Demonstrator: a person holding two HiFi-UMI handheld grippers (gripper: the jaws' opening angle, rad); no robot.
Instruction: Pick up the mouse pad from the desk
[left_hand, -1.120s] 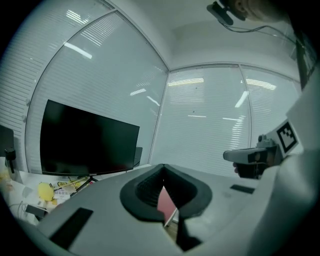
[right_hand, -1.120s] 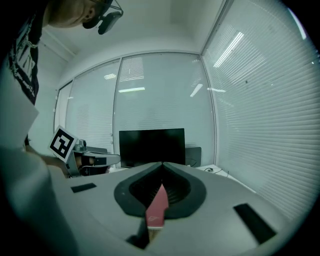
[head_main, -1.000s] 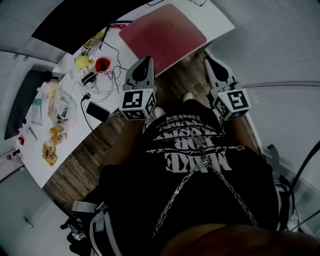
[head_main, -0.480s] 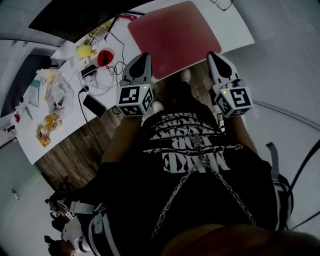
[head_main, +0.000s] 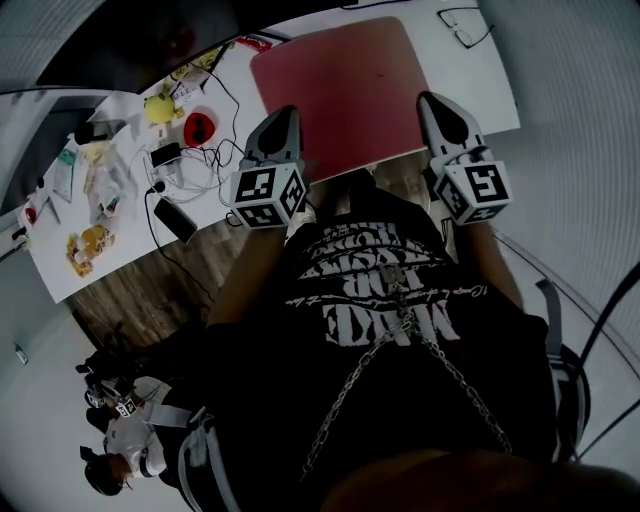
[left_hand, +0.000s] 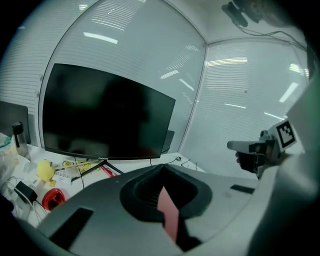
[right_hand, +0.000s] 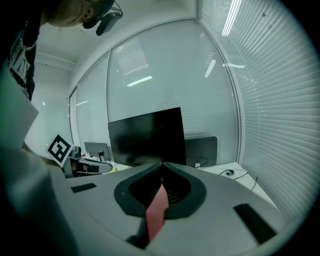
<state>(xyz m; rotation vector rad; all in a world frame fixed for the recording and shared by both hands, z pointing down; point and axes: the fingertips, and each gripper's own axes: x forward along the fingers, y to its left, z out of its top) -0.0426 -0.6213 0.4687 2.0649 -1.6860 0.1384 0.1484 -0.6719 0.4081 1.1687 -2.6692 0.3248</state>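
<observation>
A dark red mouse pad (head_main: 345, 90) lies flat on the white desk (head_main: 480, 70), its near edge at the desk's front edge. My left gripper (head_main: 284, 112) hovers over the pad's near left corner with its jaws shut and nothing in them. My right gripper (head_main: 432, 98) is over the pad's near right corner, also shut and empty. In the left gripper view the closed jaws (left_hand: 162, 167) leave a slit that shows a strip of the red pad (left_hand: 169, 212). The right gripper view shows the same: closed jaws (right_hand: 162, 164) and a red strip of pad (right_hand: 157, 210).
A large dark monitor (left_hand: 105, 117) stands behind the pad. Left of the pad lie a red round object (head_main: 200, 128), a yellow toy (head_main: 158, 108), tangled cables (head_main: 195, 165), a dark phone (head_main: 172, 222) and snack packets (head_main: 85, 245). Glasses (head_main: 462, 25) lie at the far right.
Both grippers have travelled forward from over the floor to the desk's front edge, so their tips now overlap the pad's near corners. Both stay shut.
</observation>
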